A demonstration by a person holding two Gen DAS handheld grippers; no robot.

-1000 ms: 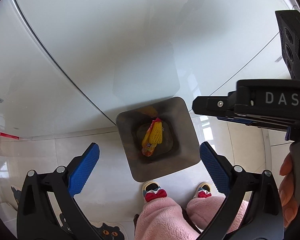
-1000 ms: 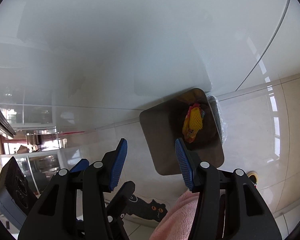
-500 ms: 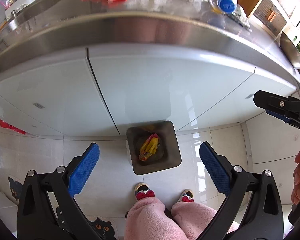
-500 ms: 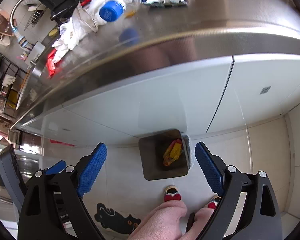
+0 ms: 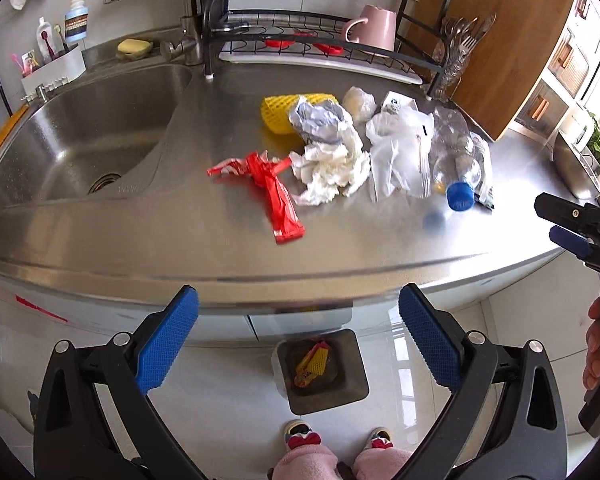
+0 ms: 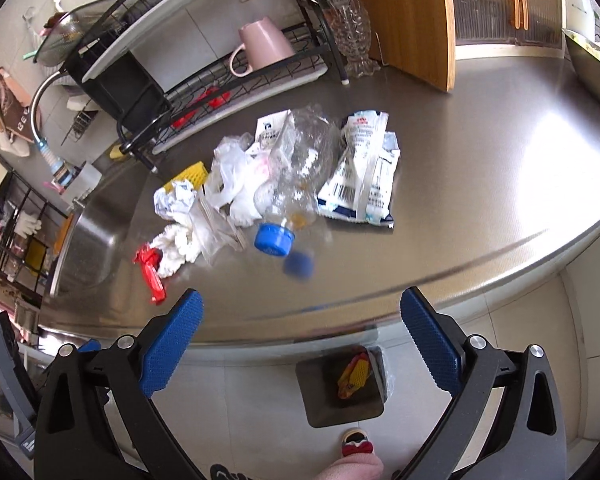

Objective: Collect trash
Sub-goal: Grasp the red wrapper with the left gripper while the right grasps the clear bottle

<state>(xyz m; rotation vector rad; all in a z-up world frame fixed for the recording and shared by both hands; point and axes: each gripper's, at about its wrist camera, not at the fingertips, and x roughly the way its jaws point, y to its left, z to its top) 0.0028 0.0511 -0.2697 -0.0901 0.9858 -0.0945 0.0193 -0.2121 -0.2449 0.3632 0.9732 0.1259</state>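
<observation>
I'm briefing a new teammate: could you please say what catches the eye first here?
A heap of trash on the steel counter: a red wrapper, white tissue and a clear bottle with a blue cap. On the floor below stands a bin holding yellow netting.

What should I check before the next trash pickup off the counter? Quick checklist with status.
1. Left gripper empty, jaws apart: ok.
2. Right gripper empty, jaws opening, nothing between them: ok.
3. Trash left on the counter: red wrapper, crumpled tissue, plastic bottle, white pouch, yellow foam net: ok, targets in view.
4. Bin on the floor below the counter edge, open, with room left: ok.
5. Bottle cap screwed on tight: cannot tell.
6. Either gripper over a target: not ok, both sit short of the counter edge.
</observation>
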